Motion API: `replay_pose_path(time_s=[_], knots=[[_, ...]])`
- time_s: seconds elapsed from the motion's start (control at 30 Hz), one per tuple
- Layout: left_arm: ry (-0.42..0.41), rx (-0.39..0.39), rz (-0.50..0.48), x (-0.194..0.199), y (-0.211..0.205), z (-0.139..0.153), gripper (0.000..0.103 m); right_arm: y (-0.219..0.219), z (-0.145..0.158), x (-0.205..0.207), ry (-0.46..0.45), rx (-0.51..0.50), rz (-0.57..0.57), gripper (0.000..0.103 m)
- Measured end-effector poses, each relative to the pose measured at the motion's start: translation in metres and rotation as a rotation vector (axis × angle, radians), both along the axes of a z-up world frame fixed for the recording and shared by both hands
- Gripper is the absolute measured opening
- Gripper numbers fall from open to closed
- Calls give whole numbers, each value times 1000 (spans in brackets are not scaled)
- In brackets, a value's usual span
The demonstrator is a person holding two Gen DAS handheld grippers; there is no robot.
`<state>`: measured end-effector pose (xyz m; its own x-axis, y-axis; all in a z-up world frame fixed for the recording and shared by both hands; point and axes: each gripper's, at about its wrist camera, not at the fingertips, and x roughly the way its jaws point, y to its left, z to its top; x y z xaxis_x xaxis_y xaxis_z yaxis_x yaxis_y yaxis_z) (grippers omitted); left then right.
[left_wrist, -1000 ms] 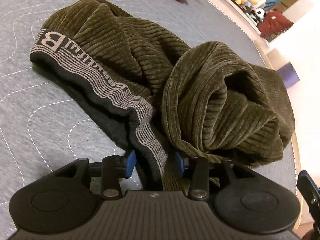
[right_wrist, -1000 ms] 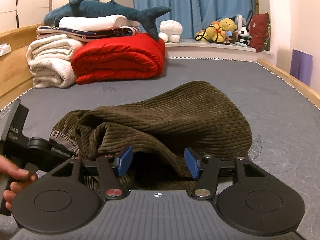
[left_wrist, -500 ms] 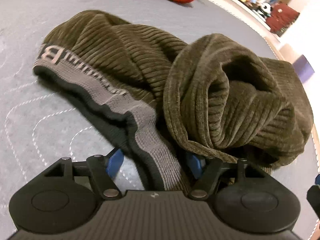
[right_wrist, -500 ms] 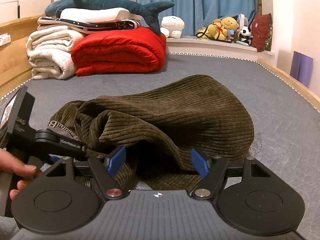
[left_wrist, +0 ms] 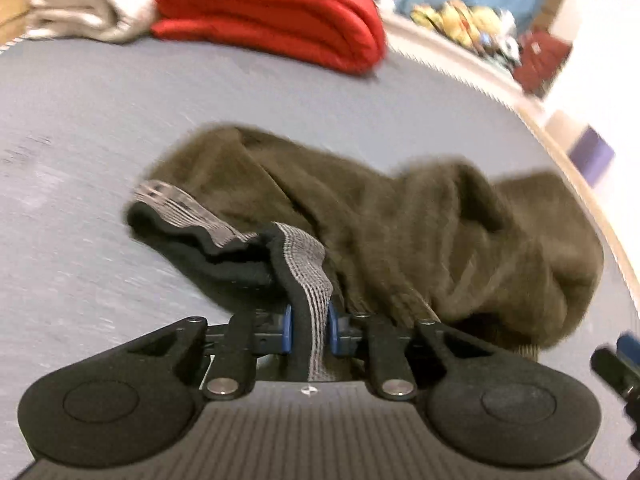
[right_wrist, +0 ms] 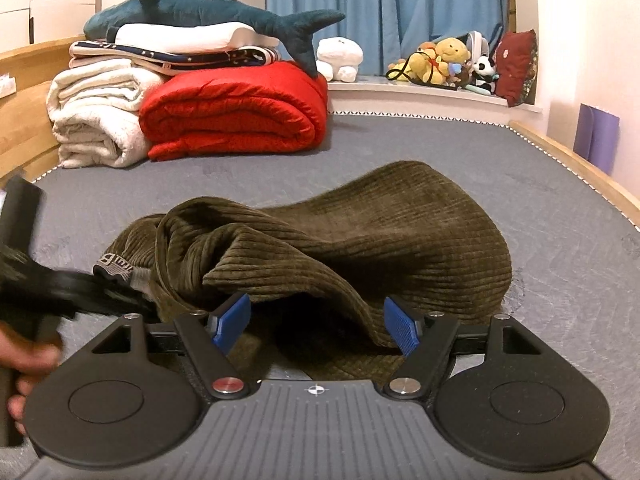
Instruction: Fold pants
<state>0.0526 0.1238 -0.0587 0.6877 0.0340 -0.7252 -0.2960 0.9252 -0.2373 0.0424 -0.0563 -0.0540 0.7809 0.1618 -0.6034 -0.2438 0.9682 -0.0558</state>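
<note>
Olive-brown corduroy pants (left_wrist: 420,240) lie crumpled on the grey mattress (left_wrist: 80,160). Their grey-and-black waistband (left_wrist: 308,280) runs between my left gripper's blue pads. My left gripper (left_wrist: 309,330) is shut on the waistband and lifts it a little. In the right wrist view the pants (right_wrist: 380,240) form a bunched heap just ahead. My right gripper (right_wrist: 316,324) is open, its blue pads on either side of a dark fold of the fabric, not pinching it. The left gripper and the hand holding it show blurred at the left edge (right_wrist: 48,292).
A folded red duvet (right_wrist: 236,112), white blankets (right_wrist: 100,120) and a plush shark (right_wrist: 208,12) are stacked at the bed's far end. Stuffed toys (right_wrist: 448,60) sit on the sill. The wooden bed rail (right_wrist: 580,168) runs along the right.
My left gripper has closed on the waistband and pulled it up and back, bunching it; the view is blurred by motion. My right gripper has opened wider and stays at the heap.
</note>
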Motion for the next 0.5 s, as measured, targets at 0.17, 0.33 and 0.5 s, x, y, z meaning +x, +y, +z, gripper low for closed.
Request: replay_pose_path(time_s=[0.17, 0.33, 0.5], knots=[[-80, 35, 167, -41, 49, 40, 15, 6, 1, -7, -13, -12, 15, 79], [-88, 91, 363, -74, 103, 60, 13, 6, 4, -8, -31, -19, 0, 79], [98, -29, 465, -74, 127, 28, 15, -4, 13, -5, -67, 15, -60, 79]])
